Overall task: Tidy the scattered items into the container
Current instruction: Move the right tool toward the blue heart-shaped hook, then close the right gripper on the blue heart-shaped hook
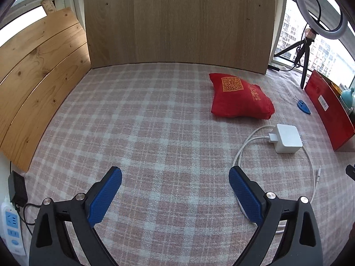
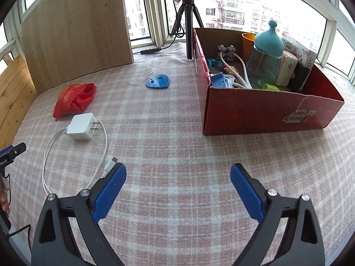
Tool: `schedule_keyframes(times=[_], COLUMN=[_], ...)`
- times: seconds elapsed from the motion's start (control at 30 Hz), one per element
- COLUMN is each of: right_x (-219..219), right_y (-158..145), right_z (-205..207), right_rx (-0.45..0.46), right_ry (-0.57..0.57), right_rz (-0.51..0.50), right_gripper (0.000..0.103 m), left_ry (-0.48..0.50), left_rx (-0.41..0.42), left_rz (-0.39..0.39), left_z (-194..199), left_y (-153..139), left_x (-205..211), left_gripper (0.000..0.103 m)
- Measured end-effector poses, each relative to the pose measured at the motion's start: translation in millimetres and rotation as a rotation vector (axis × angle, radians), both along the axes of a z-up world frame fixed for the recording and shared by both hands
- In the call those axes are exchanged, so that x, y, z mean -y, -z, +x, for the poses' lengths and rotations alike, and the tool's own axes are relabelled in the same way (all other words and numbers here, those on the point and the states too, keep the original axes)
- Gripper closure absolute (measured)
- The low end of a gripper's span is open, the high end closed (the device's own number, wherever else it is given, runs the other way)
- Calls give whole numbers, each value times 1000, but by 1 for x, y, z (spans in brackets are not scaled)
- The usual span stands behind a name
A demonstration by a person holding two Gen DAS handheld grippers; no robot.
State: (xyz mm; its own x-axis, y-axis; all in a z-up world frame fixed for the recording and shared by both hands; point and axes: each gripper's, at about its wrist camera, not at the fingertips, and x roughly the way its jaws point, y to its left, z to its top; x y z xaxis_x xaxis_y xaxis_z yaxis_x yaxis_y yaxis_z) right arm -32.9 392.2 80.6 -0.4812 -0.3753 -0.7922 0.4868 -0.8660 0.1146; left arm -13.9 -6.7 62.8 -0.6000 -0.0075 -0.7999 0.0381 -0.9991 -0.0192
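Both grippers held wide apart and empty over the checked cloth (image 2: 177,133).

The red pouch (image 1: 240,98) bears a gold QR code and gold characters too small to read. Left gripper (image 1: 175,190): the white charger (image 1: 287,138) lies ahead to its right, the pouch beyond. Right gripper (image 2: 178,190): the cable (image 2: 105,141) ends by its left finger; the red box (image 2: 266,110), with a white emblem, stands ahead-right, and the blue clip (image 2: 157,82) lies just left of it.

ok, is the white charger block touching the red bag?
Apart. The right wrist view shows checked cloth between the white charger and the red bag; the left wrist view shows the same gap.
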Motion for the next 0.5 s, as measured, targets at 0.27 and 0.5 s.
schedule_keyframes(times=[0.27, 0.5], right_x=[-30, 2], right_y=[-86, -126], right_z=[-20, -40], right_rx=[-41, -62], right_ry=[52, -6], right_rz=[-178, -231], right_gripper=[17, 32], left_ry=[31, 128], left_rx=[-96, -155], left_rz=[-6, 23], left_z=[-19, -38], left_y=[-67, -103], left_x=[7, -20], left_gripper=[6, 6])
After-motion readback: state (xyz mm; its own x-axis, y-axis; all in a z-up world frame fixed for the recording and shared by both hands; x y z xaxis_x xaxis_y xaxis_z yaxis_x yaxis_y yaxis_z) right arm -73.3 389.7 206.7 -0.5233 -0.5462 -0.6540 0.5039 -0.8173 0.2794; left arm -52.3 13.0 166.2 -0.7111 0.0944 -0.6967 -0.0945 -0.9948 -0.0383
